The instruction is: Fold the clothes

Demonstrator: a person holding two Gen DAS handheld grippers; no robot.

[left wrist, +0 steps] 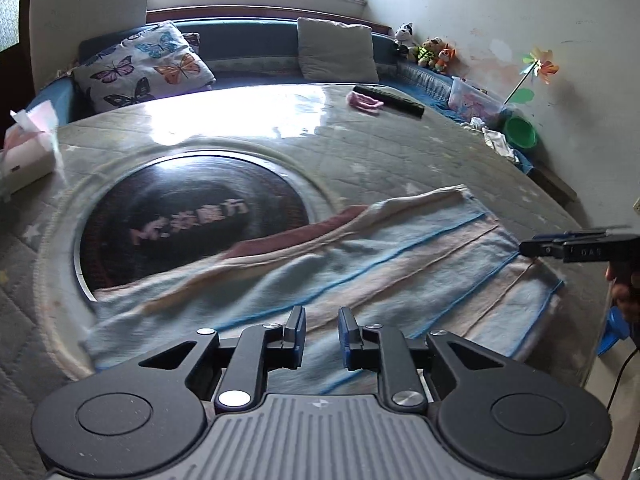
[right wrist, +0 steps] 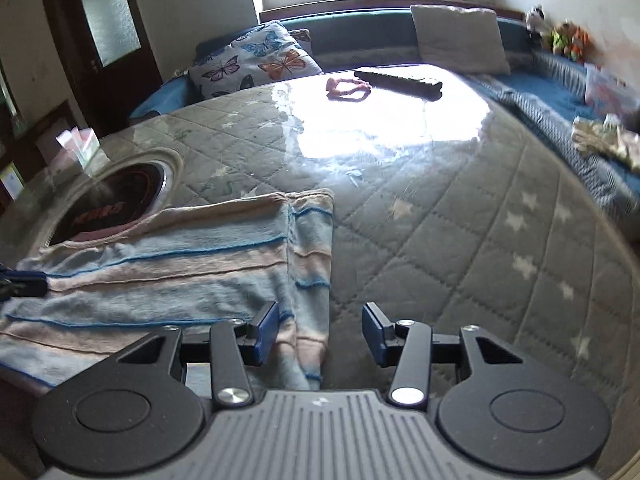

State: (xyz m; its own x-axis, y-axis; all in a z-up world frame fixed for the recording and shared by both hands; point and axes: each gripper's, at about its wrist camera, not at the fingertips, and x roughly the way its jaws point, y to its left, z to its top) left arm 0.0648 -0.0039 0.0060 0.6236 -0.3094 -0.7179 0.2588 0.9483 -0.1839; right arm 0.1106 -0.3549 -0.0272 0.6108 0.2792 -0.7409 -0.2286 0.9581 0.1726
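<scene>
Tissues (left wrist: pixel 28 136) sit at the far left edge of the surface (left wrist: pixel 360 152), out of the way of the work, and beside them the round dark cooktop inset (left wrist: pixel 188 216) shows through the clear cover over the quilted cloth. The striped sweater (left wrist: pixel 320 276) lies flat across the near part of the surface, its maroon-lined neckline over the rim of the inset; I judge it is spread like this so the sides can be turned in. My left gripper (left wrist: pixel 322 330) hovers over the sweater's near edge with its jaws parted a little and nothing between them. Further right, one side of the sweater (right wrist: pixel 312 264) is already folded over the body, the flap running along the right edge. My right gripper (right wrist: pixel 320 334) sits over the flap's near end, jaws wide apart and empty, placed, I think, to take that edge next. A pink hair tie (right wrist: pixel 348 89) and a dark remote (right wrist: pixel 400 80) lie well apart at the far side.
</scene>
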